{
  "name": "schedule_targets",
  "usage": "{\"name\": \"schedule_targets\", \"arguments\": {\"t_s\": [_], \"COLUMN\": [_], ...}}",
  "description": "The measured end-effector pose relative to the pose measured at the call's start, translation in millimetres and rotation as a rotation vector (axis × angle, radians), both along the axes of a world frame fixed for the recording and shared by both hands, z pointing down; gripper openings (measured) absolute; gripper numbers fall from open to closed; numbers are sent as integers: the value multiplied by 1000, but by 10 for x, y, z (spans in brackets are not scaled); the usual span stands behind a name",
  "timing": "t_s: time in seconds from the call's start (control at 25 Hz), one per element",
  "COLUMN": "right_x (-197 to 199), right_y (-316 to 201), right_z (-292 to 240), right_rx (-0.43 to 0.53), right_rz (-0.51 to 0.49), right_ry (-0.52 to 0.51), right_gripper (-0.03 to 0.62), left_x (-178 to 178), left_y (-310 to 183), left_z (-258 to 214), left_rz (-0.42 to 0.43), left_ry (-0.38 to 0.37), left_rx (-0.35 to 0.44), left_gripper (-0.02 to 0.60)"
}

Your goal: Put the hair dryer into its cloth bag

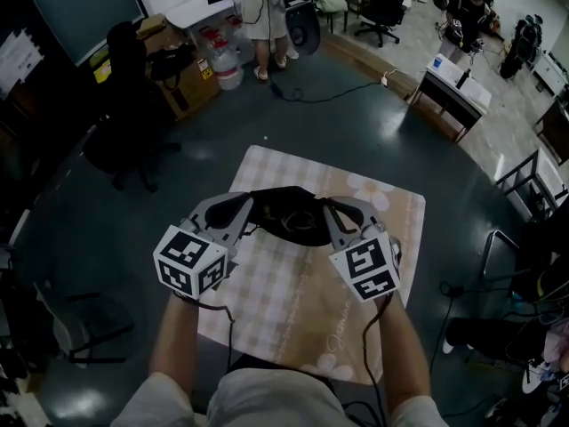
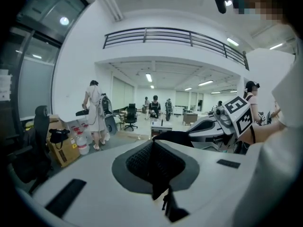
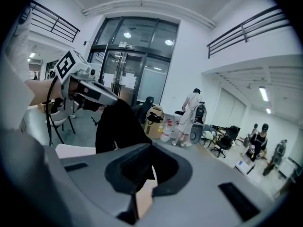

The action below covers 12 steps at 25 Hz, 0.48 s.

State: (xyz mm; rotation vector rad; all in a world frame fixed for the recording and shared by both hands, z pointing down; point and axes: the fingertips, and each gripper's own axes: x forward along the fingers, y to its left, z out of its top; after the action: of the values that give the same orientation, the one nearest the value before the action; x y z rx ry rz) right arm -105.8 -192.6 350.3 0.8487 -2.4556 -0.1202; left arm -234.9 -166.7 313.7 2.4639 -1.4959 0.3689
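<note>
A black cloth bag (image 1: 289, 216) hangs stretched between my two grippers above a beige checked cloth (image 1: 293, 318). My left gripper (image 1: 251, 205) is shut on the bag's left edge, and black fabric (image 2: 155, 167) is pinched in its jaws. My right gripper (image 1: 327, 206) is shut on the bag's right edge. In the right gripper view, dark fabric (image 3: 120, 126) runs from my right gripper's (image 3: 142, 174) jaws toward the left gripper (image 3: 80, 86). The right gripper (image 2: 222, 126) shows across the bag in the left gripper view. No hair dryer can be made out in any view.
The checked cloth lies over a dark floor area. A black office chair (image 1: 124, 105) and a cardboard box (image 1: 191, 83) stand far left. A person in white (image 1: 262, 16) stands beyond, near water bottles (image 1: 227, 65). A small desk (image 1: 453, 92) is at the far right.
</note>
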Motion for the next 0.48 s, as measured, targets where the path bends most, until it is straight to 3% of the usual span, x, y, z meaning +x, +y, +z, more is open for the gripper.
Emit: {"name": "schedule_targets", "arguments": {"t_s": [0.28, 0.48], "right_x": [-42, 17], "right_y": [34, 171], "right_z": [247, 287], "right_rx": [-26, -32], "right_rz": [-11, -7], "right_ry": [37, 36], "right_gripper": [18, 18], "left_x": [-60, 13], "left_y": [148, 339], "left_z": [325, 377], "left_rz": [-9, -1], "left_ry": [-2, 11], "left_rx": [-60, -61], "left_gripper": [14, 14]}}
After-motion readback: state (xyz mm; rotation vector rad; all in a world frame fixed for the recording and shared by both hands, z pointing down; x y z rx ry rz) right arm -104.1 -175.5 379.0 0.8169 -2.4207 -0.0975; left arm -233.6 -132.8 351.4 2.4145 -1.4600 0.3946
